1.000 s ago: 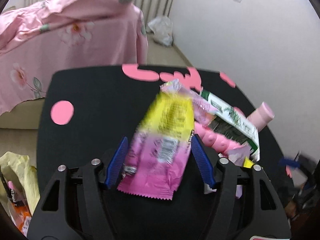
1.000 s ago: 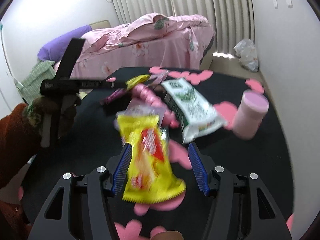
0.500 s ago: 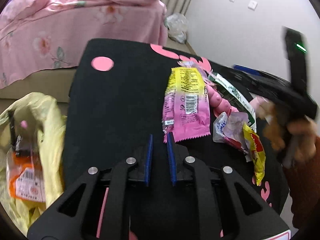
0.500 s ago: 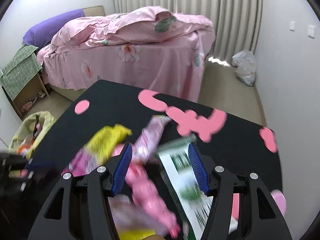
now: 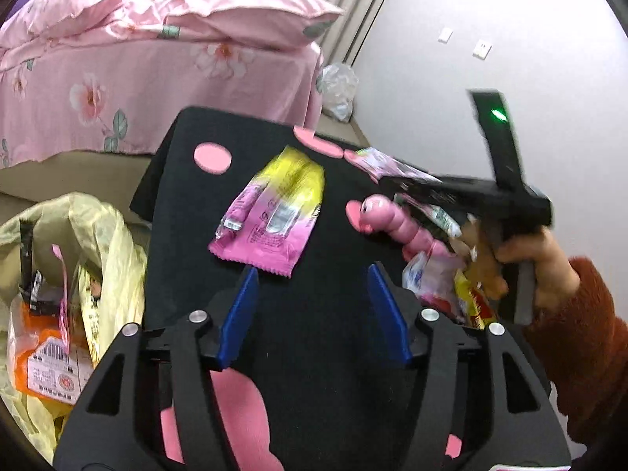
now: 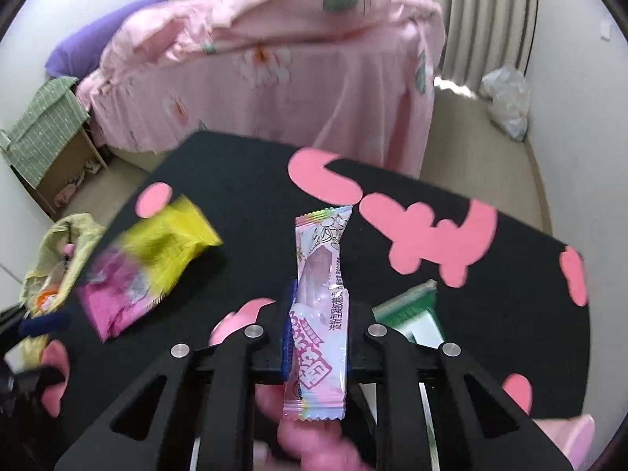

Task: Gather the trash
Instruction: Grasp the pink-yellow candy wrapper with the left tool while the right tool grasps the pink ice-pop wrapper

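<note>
Where table (image 5: 188, 212) shows — one yellow-pink wrapper (image 5: 274, 216), one worm toy (image 5: 396, 221)

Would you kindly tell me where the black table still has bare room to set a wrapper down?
Bare cloth lies between the left gripper and the yellow-pink packet, and along the far edge of the table toward the bed. It is crowded on the right, around the pink worm toy and the wrappers beside it.

Both grippers are black with blue finger pads (image 5: 237, 316) and round silver screws (image 5: 198, 316). The person wears a fuzzy rust-red sleeve (image 5: 585, 337).
</note>
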